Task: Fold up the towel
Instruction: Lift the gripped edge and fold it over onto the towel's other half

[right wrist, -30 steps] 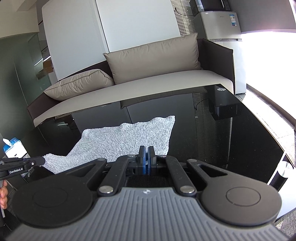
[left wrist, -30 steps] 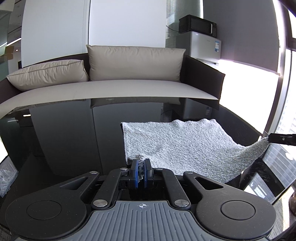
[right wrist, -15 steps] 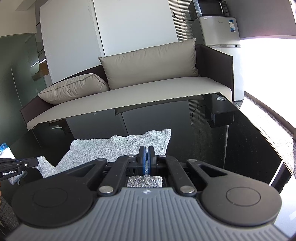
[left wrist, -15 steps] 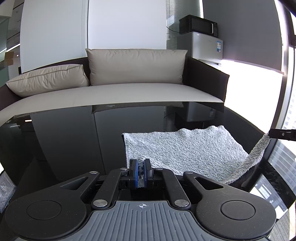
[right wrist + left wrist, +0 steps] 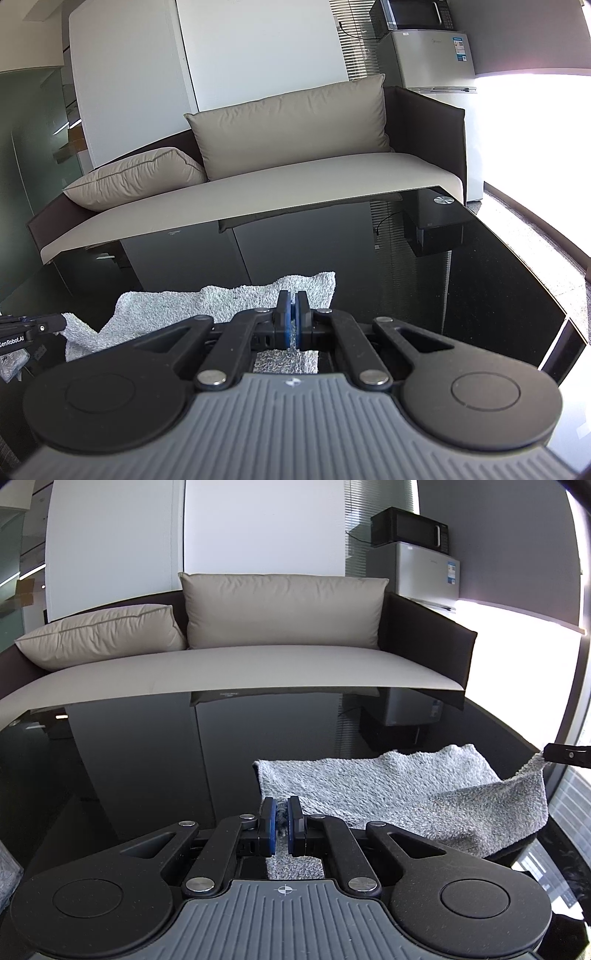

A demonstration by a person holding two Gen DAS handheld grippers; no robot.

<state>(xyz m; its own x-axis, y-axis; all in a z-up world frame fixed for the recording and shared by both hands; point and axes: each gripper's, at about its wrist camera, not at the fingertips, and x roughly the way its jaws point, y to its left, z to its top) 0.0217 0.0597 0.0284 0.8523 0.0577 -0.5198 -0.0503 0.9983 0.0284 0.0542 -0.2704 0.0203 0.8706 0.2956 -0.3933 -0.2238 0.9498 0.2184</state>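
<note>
Sofa (image 5: 236,668): beige seat, two beige cushions, dark frame
Bench (image 5: 147,760): glossy black
Corner: microwave (image 5: 409,530) atop small fridge (image 5: 428,574)
Window (image 5: 532,122): glaring daylight

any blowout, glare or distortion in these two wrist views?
Left wrist: window blown out at right, glossy black table mirrors the sofa, fisheye bends edges. Right wrist: same blowout on the window side, reflections across the tabletop; towel stays sharp.

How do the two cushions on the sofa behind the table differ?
The back cushion stands upright against the backrest; the side cushion lies low, slumped at the sofa's left end. The back cushion looks wider, taller and smooth-faced, the side cushion flatter with a visible seam along its edge. Both are the same beige.
</note>
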